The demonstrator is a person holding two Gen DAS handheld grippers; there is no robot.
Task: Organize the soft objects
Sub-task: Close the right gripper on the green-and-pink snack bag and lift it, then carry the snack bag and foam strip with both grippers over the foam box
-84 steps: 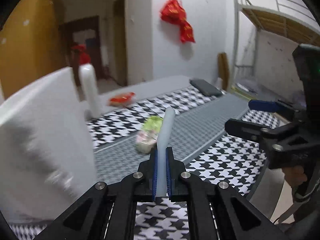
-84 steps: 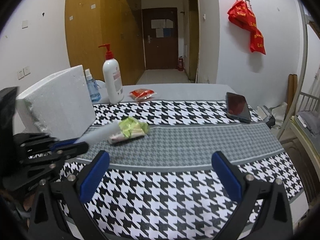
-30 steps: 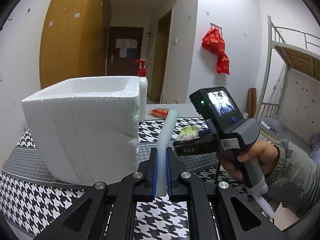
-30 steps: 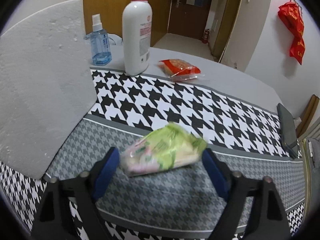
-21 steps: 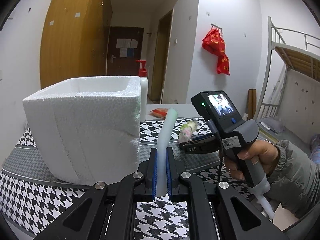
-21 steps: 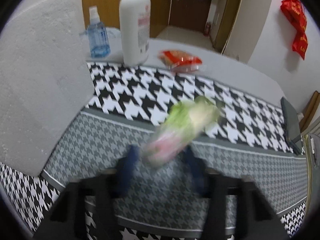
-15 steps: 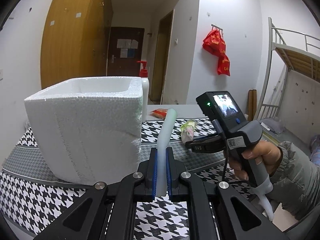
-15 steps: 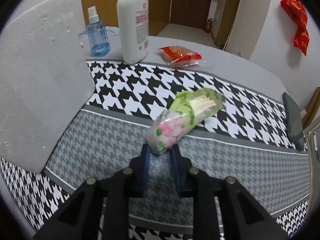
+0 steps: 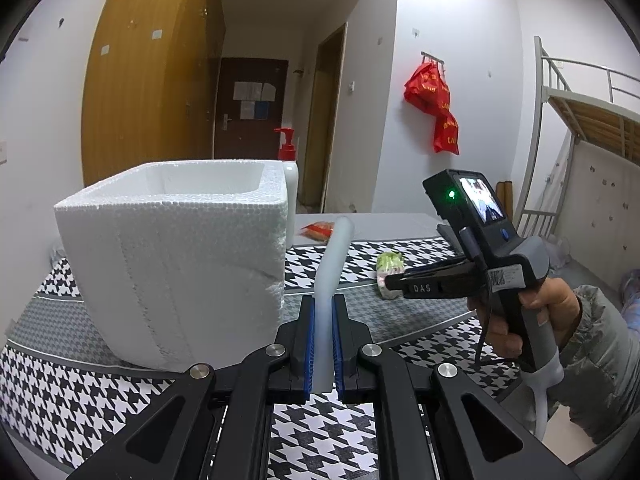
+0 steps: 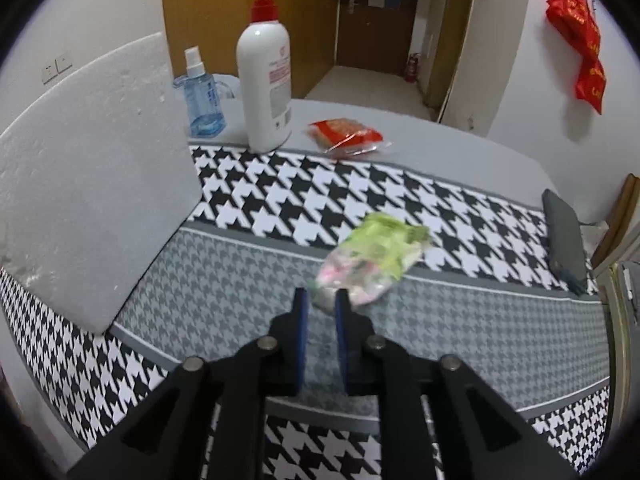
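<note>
While the left gripper (image 9: 321, 344) keeps its blue pads pinched on a pale, translucent, soft tube (image 9: 332, 272) that stands up between them, the right gripper (image 10: 320, 312) has its jaws drawn nearly together on the near end of a crinkly green-and-pink plastic packet (image 10: 370, 258). The packet looks blurred, so I cannot say for certain whether it has left the houndstooth tablecloth (image 10: 460, 304).

The step in hand, as I judge it, is picking up the packet. Next it must go up and over the rim of the white foam box (image 9: 180, 256), which sits at about nine o'clock from the packet; the tall near wall has to be cleared, and the thin wrapper could slip from so slight a grip.

Beyond, around eleven o'clock, stand a white pump bottle with a red top (image 10: 264, 80) and a small blue spray bottle (image 10: 202, 96); a red snack packet (image 10: 346, 136) lies at twelve, and a dark phone (image 10: 564, 236) at two. None blocks the way.
</note>
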